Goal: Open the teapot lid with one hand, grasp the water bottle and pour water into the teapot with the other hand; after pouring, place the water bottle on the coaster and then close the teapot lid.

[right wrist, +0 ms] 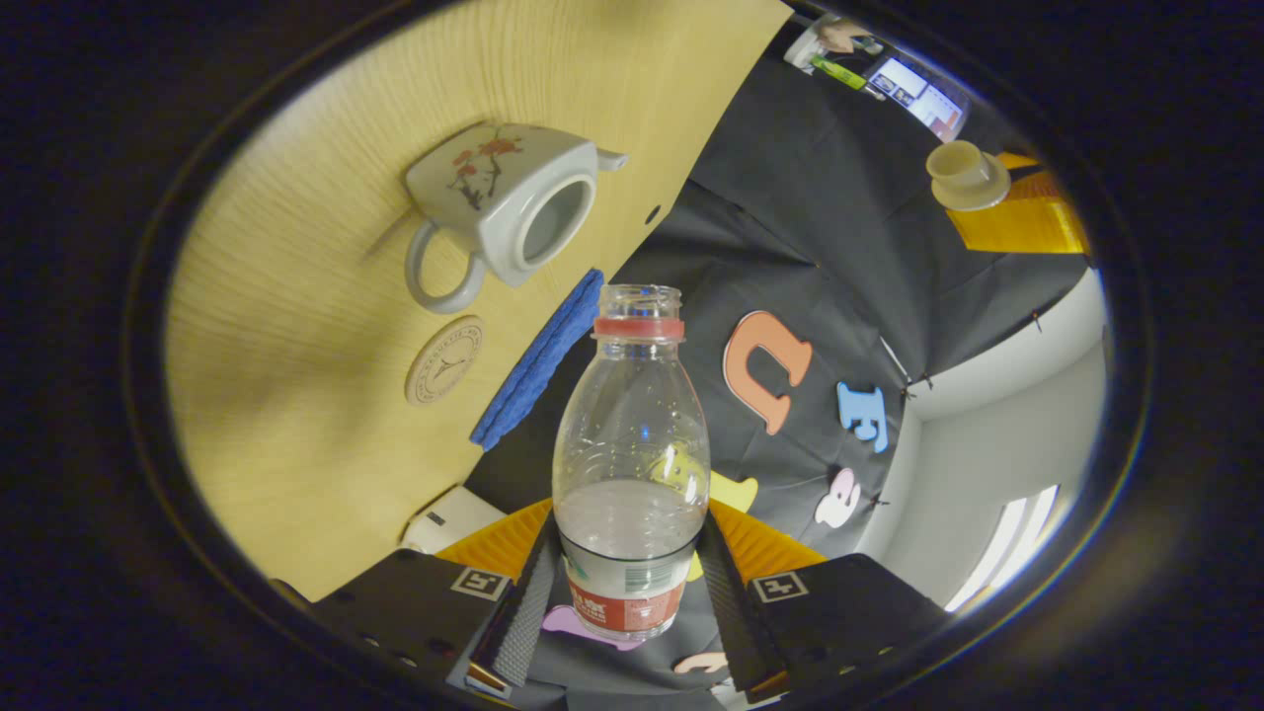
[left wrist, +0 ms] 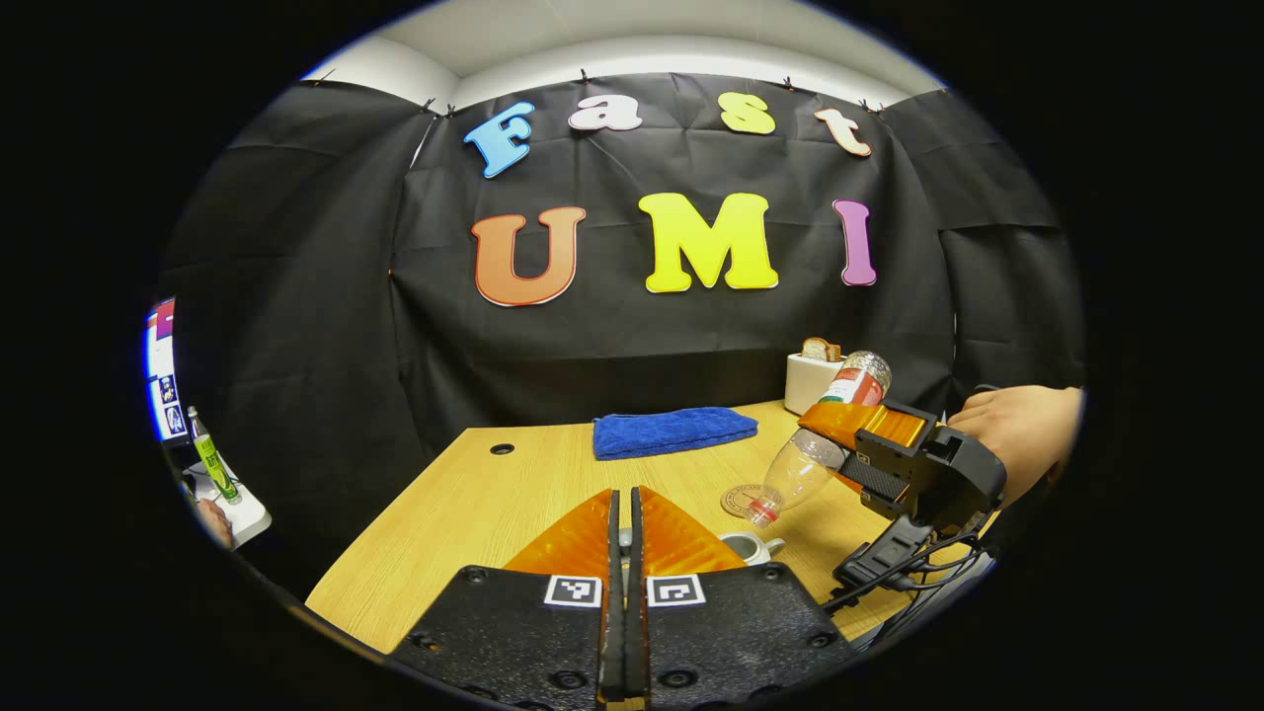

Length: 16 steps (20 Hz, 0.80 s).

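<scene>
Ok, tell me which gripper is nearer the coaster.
Right. The right gripper holds the water bottle tilted, its mouth just above the coaster. The left gripper, shut on the teapot lid, sits farther back over the table's near side.

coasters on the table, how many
1. The round coaster lies on the wooden table between the teapot and the blue cloth, with nothing on it. Others may be hidden.
</scene>
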Each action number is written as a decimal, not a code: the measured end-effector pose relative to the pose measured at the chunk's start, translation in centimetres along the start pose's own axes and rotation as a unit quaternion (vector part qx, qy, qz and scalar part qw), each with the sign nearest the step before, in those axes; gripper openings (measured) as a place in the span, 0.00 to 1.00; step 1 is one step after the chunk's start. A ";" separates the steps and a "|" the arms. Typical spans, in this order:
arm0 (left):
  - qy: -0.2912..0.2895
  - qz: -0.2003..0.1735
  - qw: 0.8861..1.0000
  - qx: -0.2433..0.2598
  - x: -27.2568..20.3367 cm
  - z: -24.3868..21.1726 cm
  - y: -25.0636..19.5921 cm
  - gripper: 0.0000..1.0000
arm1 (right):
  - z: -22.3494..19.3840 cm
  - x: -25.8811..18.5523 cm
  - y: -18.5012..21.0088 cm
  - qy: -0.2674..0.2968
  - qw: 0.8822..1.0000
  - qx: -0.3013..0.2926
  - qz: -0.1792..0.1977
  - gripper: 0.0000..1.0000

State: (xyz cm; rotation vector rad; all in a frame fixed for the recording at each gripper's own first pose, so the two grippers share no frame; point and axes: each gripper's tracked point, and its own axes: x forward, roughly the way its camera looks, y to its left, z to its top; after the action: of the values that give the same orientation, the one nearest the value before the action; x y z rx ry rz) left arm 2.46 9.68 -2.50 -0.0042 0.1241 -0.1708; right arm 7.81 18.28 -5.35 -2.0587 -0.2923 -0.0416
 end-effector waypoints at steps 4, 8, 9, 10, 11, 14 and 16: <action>-0.013 0.015 1.000 -0.001 -0.5 0.9 1.0 0.03 | 0.0 0.2 1.7 -0.007 0.992 0.120 0.043 0.74; -0.012 0.026 0.999 -0.022 -0.9 0.9 2.0 0.03 | 0.3 0.5 3.5 -0.031 0.955 0.279 0.097 0.76; -0.014 0.024 0.999 -0.025 -1.0 1.2 2.0 0.03 | 0.2 0.7 4.2 -0.037 0.942 0.313 0.115 0.74; -0.019 0.023 0.999 -0.023 -1.2 1.5 1.8 0.03 | -0.1 0.9 4.6 -0.038 0.929 0.346 0.126 0.76; -0.022 0.024 0.999 -0.021 -1.3 1.7 1.8 0.03 | -0.6 1.2 4.8 -0.036 0.915 0.379 0.133 0.77; -0.018 0.022 0.999 -0.017 -1.1 1.3 1.6 0.03 | -1.8 2.3 5.1 -0.027 0.867 0.473 0.155 0.77; -0.012 0.022 1.000 -0.014 -0.8 0.9 1.4 0.03 | -2.8 3.2 4.2 -0.027 0.839 0.523 0.148 0.77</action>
State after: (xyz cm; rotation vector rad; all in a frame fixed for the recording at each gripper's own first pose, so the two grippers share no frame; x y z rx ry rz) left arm 2.07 11.21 -1.55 -0.0305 0.1033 -0.1253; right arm 12.08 14.50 -7.07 -0.9822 0.0036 0.3060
